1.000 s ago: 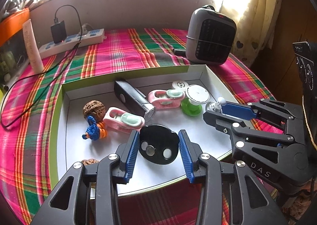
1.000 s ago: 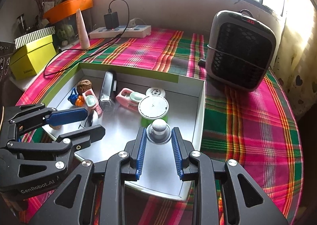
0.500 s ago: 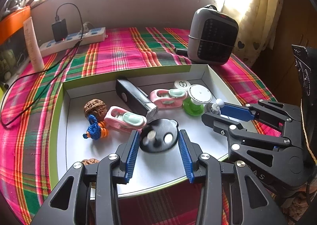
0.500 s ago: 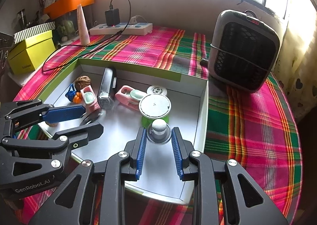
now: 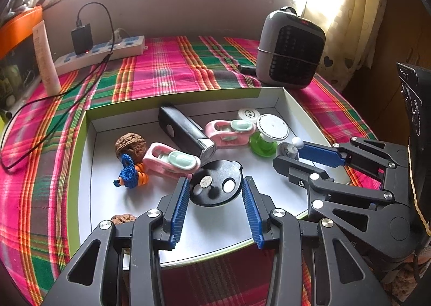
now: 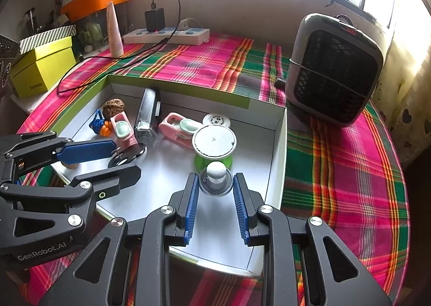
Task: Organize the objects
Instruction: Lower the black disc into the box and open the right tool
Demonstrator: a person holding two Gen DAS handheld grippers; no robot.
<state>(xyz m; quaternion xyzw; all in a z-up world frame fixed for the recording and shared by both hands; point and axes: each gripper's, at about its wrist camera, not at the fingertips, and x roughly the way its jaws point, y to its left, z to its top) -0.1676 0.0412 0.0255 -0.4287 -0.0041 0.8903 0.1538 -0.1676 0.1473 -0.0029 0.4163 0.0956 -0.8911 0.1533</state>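
Note:
A shallow white box (image 5: 286, 99) with green outer walls holds small objects. My left gripper (image 5: 215, 184) is shut on a black disc with silver dots (image 5: 215, 184), tilted above the box floor. My right gripper (image 6: 216, 183) is shut on a small grey knob with a white ball top (image 6: 216, 180); it also shows in the left wrist view (image 5: 289, 149). In the box lie a walnut (image 5: 130, 141), a blue-and-orange charm (image 5: 130, 174), two pink-and-mint cases (image 5: 172, 159) (image 5: 229, 130), a black bar (image 5: 186, 130), a green-based white spool (image 5: 269, 130) and a white cap (image 5: 249, 114).
The box (image 6: 281, 133) sits on a plaid cloth (image 6: 336, 171). A grey heater (image 6: 336, 71) stands back right. A power strip with charger (image 6: 167, 33), a white tube (image 6: 114, 31) and a yellow box (image 6: 43, 68) are at the back left. Another walnut (image 5: 124, 218) lies by the box's near-left edge.
The black disc between my left fingers has risen and tilted up from the box floor. My right gripper with the knob has held nearly still.

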